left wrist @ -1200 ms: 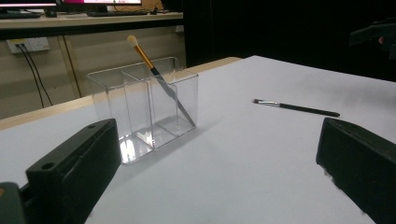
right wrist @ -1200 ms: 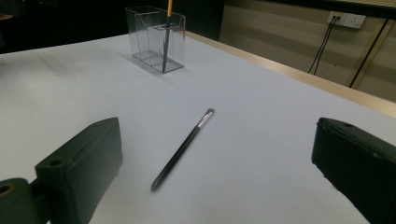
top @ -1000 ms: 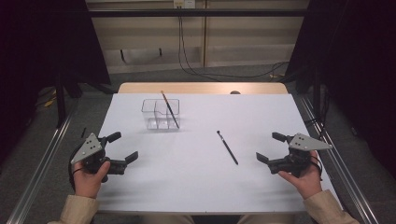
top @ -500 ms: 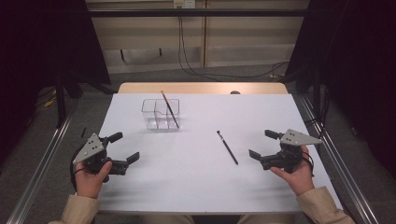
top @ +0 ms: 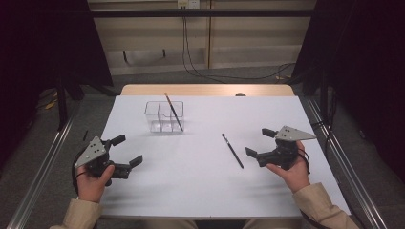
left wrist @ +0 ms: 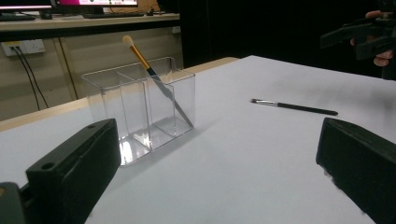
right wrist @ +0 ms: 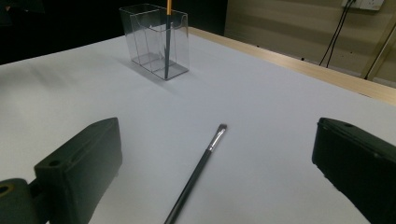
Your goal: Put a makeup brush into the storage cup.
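Brush pickup, right side

Right gripper (top: 258,143), jaws wide and empty, is nearing the black brush (top: 232,150) lying mid-table, right of center. Straddle the handle squarely, close gently. Left gripper (top: 127,150) is idling open near the front-left edge.

Counter (top: 200,191) layout: organizer back-left, loose brush mid-right.
Organizer (top: 160,117) sits toward far edge w/ one brush (top: 174,111) leaning in its right compartment; loose brush (top: 232,150) lies flat on counter, well apart, just left of right claw (top: 261,144); left claw (top: 127,150) near front-left, before organizer.
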